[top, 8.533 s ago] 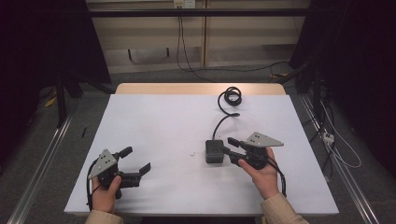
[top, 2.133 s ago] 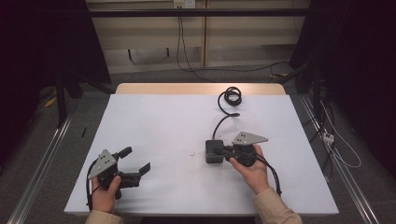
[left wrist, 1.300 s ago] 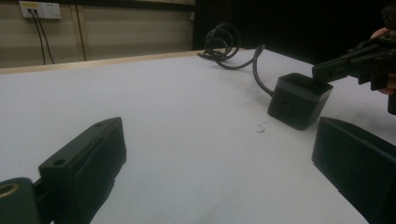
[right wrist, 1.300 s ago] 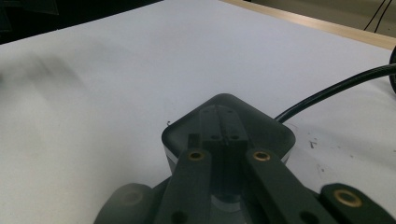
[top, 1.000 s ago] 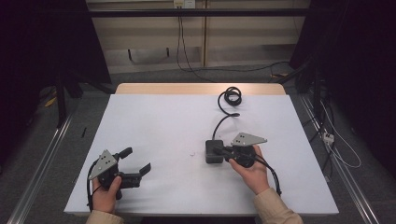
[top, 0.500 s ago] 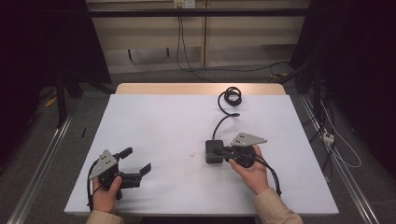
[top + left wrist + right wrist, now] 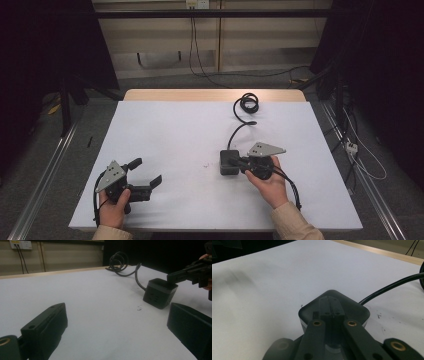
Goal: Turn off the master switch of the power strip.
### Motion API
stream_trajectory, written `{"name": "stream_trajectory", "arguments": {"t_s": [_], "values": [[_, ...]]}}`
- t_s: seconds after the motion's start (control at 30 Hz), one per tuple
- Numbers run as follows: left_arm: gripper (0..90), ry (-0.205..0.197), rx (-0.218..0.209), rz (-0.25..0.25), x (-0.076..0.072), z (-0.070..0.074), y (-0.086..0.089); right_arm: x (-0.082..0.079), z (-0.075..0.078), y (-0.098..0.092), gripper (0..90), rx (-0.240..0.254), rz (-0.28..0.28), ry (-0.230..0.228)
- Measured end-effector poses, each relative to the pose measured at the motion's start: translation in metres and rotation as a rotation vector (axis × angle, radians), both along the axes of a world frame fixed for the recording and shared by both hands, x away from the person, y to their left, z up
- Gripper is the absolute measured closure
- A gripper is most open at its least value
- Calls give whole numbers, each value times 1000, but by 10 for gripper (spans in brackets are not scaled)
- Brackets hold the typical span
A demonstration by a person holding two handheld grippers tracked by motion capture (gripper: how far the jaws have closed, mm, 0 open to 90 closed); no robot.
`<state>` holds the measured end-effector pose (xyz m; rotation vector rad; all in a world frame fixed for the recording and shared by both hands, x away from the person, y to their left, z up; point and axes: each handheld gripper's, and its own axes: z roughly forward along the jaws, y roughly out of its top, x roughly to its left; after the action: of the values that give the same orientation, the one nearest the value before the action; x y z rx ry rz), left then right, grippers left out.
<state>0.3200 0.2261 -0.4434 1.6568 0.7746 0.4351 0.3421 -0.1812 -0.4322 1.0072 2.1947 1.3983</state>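
My left gripper [image 7: 145,172] rests low at the near-left, jaws spread wide, my left hand [image 7: 114,207] wrapped around its body. My right gripper [image 7: 239,162] points leftward, jaws drawn together, with my right hand [image 7: 270,182] behind it.

socket cube [image 7: 229,162] on table [image 7: 170,130], cable coil [image 7: 248,104] behind

A white surface [image 7: 175,135] with a wooden far edge is set on grey floor [image 7: 165,82]. A beige wall [image 7: 165,37] with a socket [image 7: 197,4] is flanked by dark curtains [image 7: 45,45].
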Motion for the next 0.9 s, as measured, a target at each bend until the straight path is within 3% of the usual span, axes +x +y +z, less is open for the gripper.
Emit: {"name": "stream_trajectory", "arguments": {"t_s": [0.9], "values": [[27,0,0,-1,0,0,1,0,-1,-1,900,5,2,0]]}}
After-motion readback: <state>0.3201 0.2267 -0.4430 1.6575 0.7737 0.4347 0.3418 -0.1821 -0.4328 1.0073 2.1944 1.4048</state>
